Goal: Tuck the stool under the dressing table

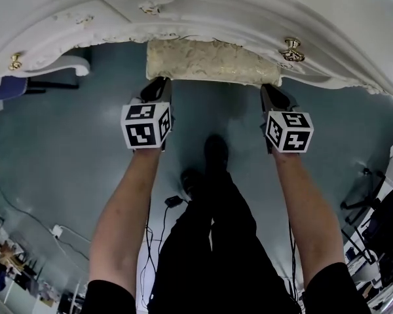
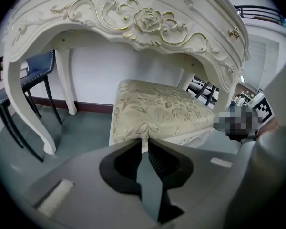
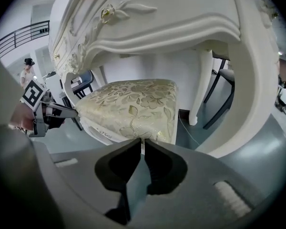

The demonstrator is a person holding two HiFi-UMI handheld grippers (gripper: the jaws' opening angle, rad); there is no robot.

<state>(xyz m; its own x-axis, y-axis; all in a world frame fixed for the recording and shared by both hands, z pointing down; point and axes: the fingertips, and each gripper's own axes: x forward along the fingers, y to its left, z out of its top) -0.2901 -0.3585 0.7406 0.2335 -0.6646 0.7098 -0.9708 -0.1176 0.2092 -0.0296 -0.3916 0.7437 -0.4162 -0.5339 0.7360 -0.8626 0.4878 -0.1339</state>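
Teal floor [image 1: 65, 149], white dressing table [image 1: 203, 12] above; stool [image 1: 209, 63] mostly under it, front edge out. Left gripper [image 1: 158, 87] at left corner, jaws a slit apart, gripping nothing; right gripper [image 1: 273, 91] likewise. Risk of skewing stool into table leg [image 3: 250, 80] through uneven shove.
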